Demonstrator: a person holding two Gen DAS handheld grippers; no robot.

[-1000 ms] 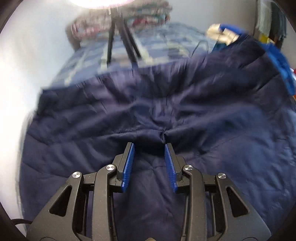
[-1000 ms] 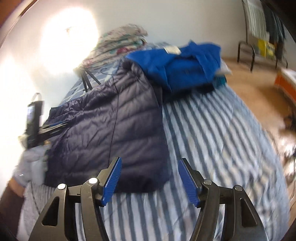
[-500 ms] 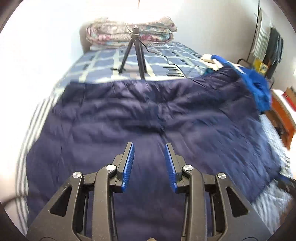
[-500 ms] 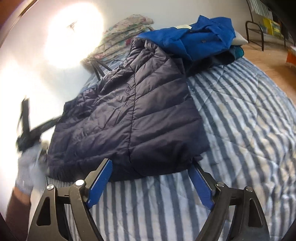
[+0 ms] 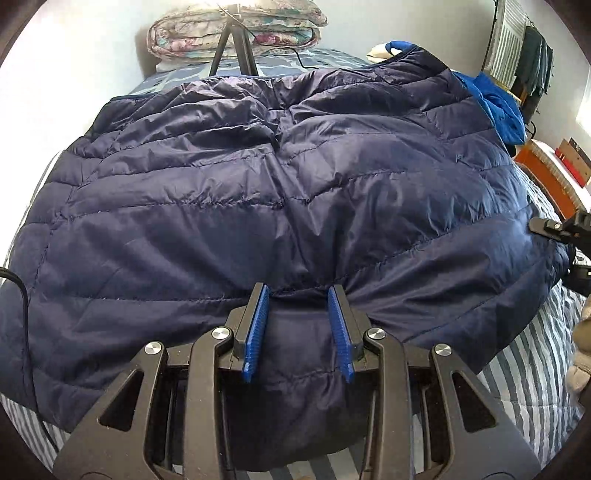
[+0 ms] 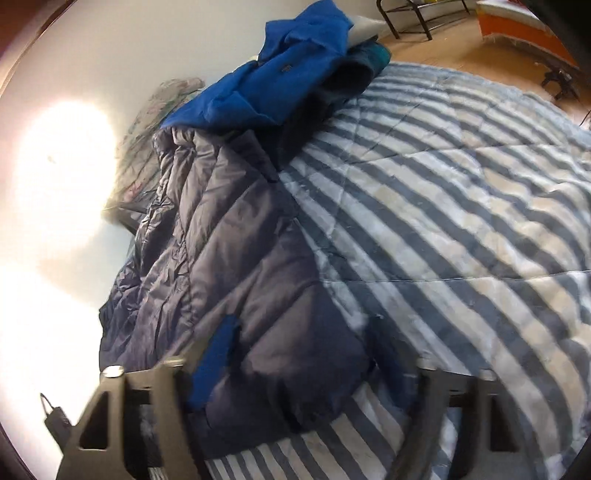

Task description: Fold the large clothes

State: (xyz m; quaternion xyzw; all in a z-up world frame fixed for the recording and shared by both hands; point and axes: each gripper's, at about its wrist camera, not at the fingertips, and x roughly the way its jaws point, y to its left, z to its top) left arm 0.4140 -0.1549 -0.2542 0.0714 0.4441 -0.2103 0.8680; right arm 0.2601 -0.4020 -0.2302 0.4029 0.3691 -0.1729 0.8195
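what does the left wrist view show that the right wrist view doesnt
Only the left wrist view shows the tripod legs in front of the folded floral quilt, and clothes hanging on a rack. Only the right wrist view shows the wooden floor and a wide bare stretch of striped bedspread. Both show the navy puffer jacket and the bright blue garment beyond it.

- Navy blue quilted jacket [image 5: 258, 206], stitched in horizontal channels, slightly glossy.
- Bright royal blue garment [image 6: 284, 77] beyond the jacket's far end.
- Striped bedcover [image 6: 461, 206]: grey-blue bands alternating with off-white.
- Folded quilt [image 5: 236, 27] in a faded floral print, pinks and greens on cream.
- Black tripod [image 5: 232, 48] in front of the quilt.
- Left gripper [image 5: 301, 291]: black frame, ridged blue pads, silver screws.
- Right gripper [image 6: 306, 354]: dark frame, blue pads, blurred.
- Orange surface [image 5: 543, 177] at far right.
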